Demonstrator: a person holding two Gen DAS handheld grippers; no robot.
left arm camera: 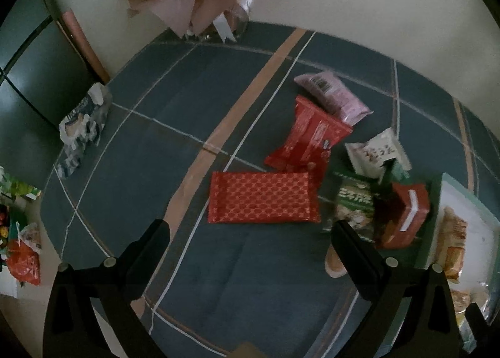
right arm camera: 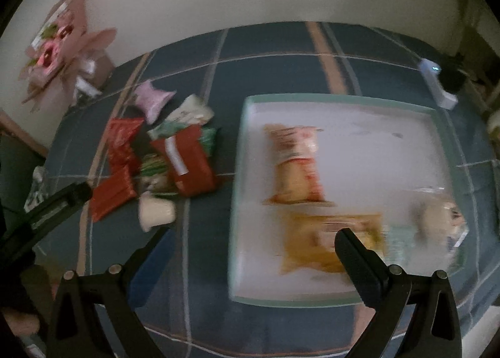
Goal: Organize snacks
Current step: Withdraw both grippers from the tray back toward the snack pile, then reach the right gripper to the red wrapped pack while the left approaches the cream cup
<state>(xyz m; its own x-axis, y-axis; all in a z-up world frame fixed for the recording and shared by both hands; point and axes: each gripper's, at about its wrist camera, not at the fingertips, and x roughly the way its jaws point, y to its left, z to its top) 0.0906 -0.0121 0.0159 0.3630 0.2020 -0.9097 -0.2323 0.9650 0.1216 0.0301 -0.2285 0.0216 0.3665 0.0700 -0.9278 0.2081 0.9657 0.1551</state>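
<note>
left gripper has its jaws spread wide with nothing between them, hovering over the counter, probably lining up a grab. the flat red patterned pack lies just ahead of its tips, the rest of the snack pile beyond and to the right. right gripper is also spread and empty, hanging over the near edge of the white tray, where an orange-striped pack and a yellow pack already lie, so that's likely the drop-off spot. right view is blurry.
</note>
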